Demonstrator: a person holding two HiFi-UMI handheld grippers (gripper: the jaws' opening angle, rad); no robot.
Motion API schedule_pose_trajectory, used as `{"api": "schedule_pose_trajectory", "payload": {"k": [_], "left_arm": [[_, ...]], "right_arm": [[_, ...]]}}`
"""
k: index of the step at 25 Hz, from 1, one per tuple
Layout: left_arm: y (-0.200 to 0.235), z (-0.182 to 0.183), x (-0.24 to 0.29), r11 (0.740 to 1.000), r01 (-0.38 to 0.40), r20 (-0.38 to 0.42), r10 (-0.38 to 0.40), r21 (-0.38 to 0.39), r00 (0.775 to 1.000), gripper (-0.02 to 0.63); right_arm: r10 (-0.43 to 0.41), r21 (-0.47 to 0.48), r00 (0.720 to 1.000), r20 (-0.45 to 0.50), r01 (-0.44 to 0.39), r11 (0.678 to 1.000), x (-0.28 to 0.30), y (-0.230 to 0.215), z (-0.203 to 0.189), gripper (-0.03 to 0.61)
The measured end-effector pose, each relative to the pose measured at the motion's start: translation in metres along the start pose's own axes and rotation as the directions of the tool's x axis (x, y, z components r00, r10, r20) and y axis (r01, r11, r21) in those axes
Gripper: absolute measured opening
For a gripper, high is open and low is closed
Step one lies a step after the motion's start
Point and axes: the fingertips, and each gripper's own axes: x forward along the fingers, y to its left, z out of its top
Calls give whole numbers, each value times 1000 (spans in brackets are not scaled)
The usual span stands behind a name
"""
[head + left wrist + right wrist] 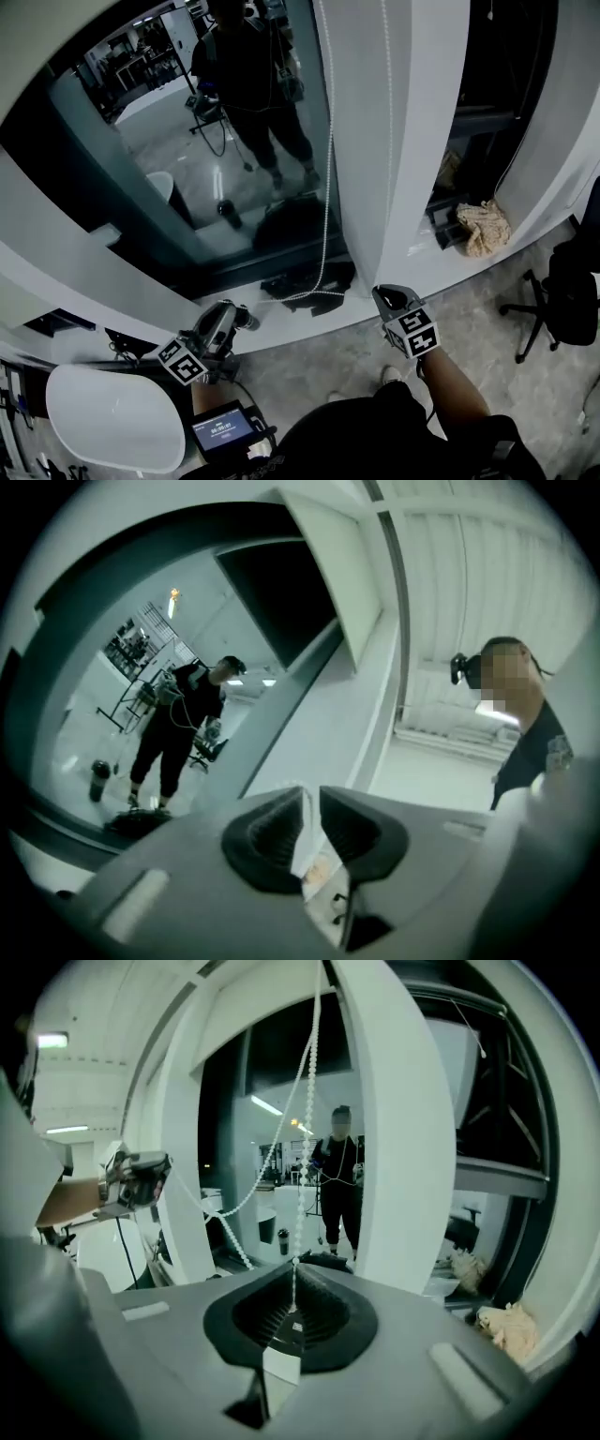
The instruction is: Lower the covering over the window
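A white bead chain [328, 169] hangs in front of the dark window glass [187, 159] and loops just above the sill. In the right gripper view one strand of the bead chain [305, 1129] runs straight down into my right gripper [295, 1265], which is shut on it. In the head view the right gripper [382, 295] is at the foot of the white pillar [412, 141]. My left gripper [246, 319] is by the sill, left of the loop. The left gripper [311, 794] has its jaws slightly apart with nothing between them. I cannot make out the covering itself.
A white sill [309, 323] runs below the glass. A crumpled cloth [483, 230] lies on the ledge at the right, with an office chair [562, 291] beyond it. A white rounded table [112, 417] and a small screen [223, 429] are at lower left.
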Motion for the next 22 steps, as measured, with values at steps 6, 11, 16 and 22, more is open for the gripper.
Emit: {"api": "schedule_pose_trajectory", "payload": {"k": [6, 11, 16, 22], "left_arm": [[-43, -42, -31, 969, 198, -309, -236, -149, 921, 183], [-42, -9, -33, 996, 83, -60, -84, -24, 995, 169], [-89, 66, -19, 962, 272, 213, -272, 28, 938, 245], [-103, 64, 47, 986, 77, 231, -110, 149, 967, 183]], "right_arm": [[-9, -63, 1000, -13, 8, 998, -10, -3, 1, 12], [82, -72, 996, -22, -83, 994, -21, 2, -5, 12], [71, -109, 997, -11, -72, 991, -26, -7, -4, 12], [117, -153, 993, -10, -118, 981, -41, -1, -7, 11]]}}
